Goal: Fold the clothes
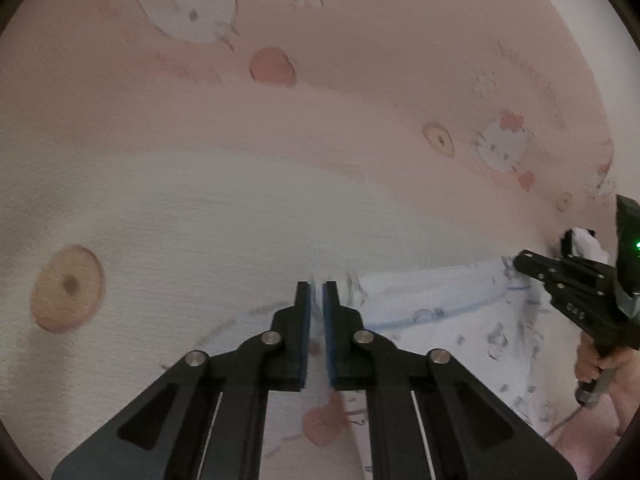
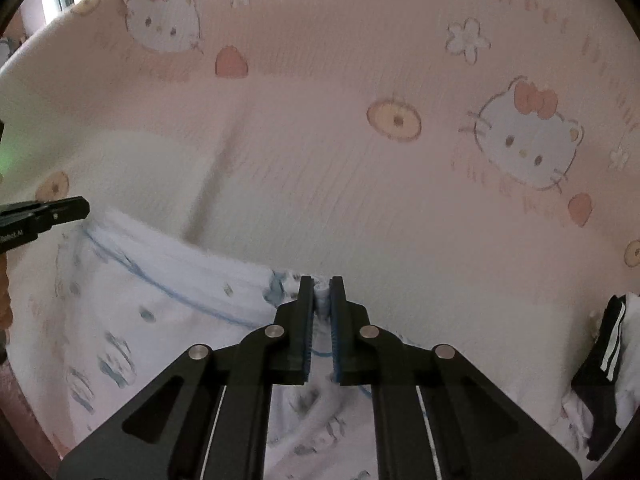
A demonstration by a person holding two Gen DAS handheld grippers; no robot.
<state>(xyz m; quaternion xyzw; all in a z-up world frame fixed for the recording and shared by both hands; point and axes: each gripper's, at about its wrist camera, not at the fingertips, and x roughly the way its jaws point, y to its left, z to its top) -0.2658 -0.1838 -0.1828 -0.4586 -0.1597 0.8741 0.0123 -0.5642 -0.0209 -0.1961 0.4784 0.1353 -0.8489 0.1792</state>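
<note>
Pink cartoon-cat bedsheet (image 2: 360, 184) fills both views, and on its near part lies a pale blue printed garment (image 2: 168, 300). Both tongs are pinching its blue-piped hem: the left tongs (image 1: 317, 292) at one end, the right tongs (image 2: 321, 288) at the other, fabric bunched between the pads. Farther right, dark striped clothing (image 2: 608, 368) sits at the edge

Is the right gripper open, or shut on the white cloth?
Shut on it: the right gripper pinches the white cloth's bunched blue-trimmed edge between its pads.
</note>
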